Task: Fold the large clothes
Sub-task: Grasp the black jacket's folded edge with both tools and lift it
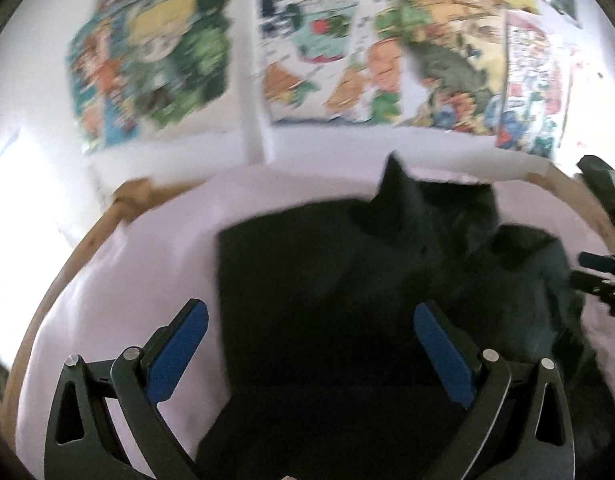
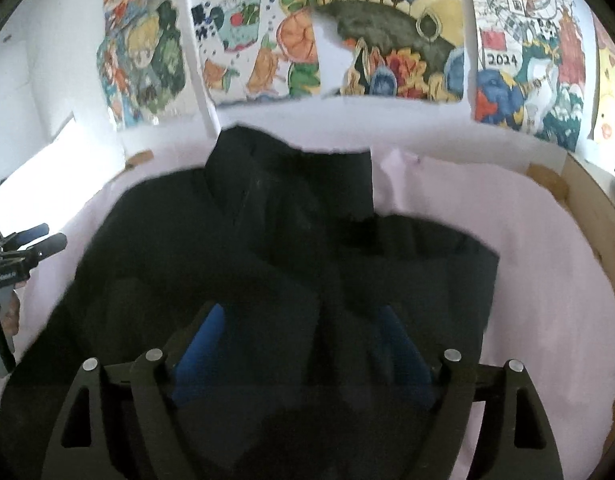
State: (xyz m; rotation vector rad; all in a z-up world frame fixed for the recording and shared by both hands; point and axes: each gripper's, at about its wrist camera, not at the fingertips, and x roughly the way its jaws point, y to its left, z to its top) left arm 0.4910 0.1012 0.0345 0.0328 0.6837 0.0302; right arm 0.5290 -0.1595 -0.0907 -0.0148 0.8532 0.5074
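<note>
Both your grippers stand spread and empty: left gripper (image 1: 311,344), right gripper (image 2: 303,344). Below them the black garment (image 2: 291,240) lies bunched on the pink-covered surface (image 2: 547,280). Beyond, drawings (image 2: 391,36) line the white wall; one poster (image 2: 527,48) reads "2024".

Garment on the covered table, drawings on the wall behind

The garment (image 2: 243,264) lies on the sheet (image 2: 547,280) that covers the table (image 1: 87,240), part folded, its collar end toward the far wall. The sheet shows bare to the left and right of it. Drawings (image 2: 387,40) hang in a row on the wall beyond the table's far edge. The left gripper (image 1: 311,332) hangs over the garment's near left part, the right gripper (image 2: 303,340) over its near middle, each with jaws apart.
</note>
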